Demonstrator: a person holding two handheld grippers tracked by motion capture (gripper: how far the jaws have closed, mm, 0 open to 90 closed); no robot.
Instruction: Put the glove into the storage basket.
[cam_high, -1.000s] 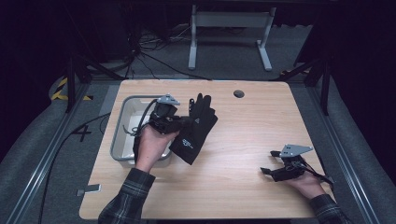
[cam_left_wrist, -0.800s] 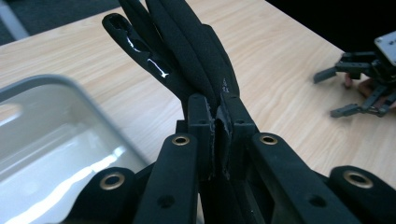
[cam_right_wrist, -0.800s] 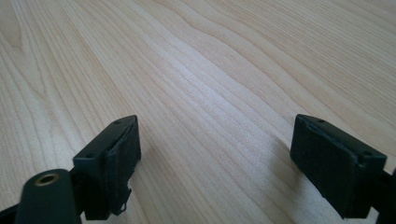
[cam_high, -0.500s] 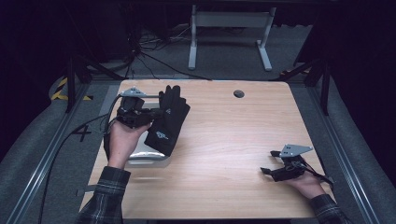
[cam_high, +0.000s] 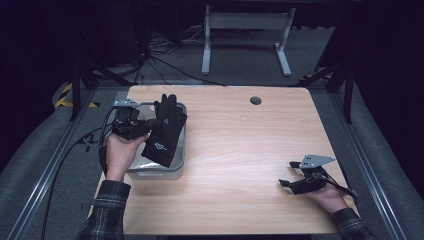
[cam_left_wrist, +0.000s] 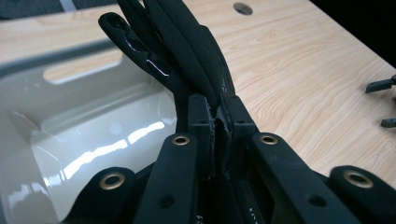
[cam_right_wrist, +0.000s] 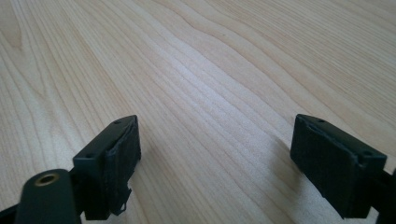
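Dark room behind, cables and a grey metal frame leg on the floor at twelve o'clock; up front, pale wood-grain tabletop (cam_high: 235, 150) with a small round cable hole (cam_high: 255, 100) near the far edge. Off at nine o'clock on that top sits a shallow translucent grey plastic bin (cam_high: 172, 165). Hanging over its right half: a black fabric work glove with a small white logo (cam_high: 165, 130), pinched at the side by the left gripper (cam_high: 145, 129), fingers up toward twelve, cuff drooping toward six. Seen along the left gripper's own jaws, clenched tight on the glove's fabric (cam_left_wrist: 187, 56), with the bin's glossy white floor (cam_left_wrist: 93, 130) directly beneath, probably so that a release drops the glove inside. Parked at four o'clock near the table's front corner, the right gripper (cam_high: 294, 176), jaws released and wide apart, bare wood between them (cam_right_wrist: 215, 130), apparently idle and kept clear.

Against the earlier high view: glove and left gripper carried from mid-table toward nine o'clock, now over the bin and slightly lower; right gripper unmoved.
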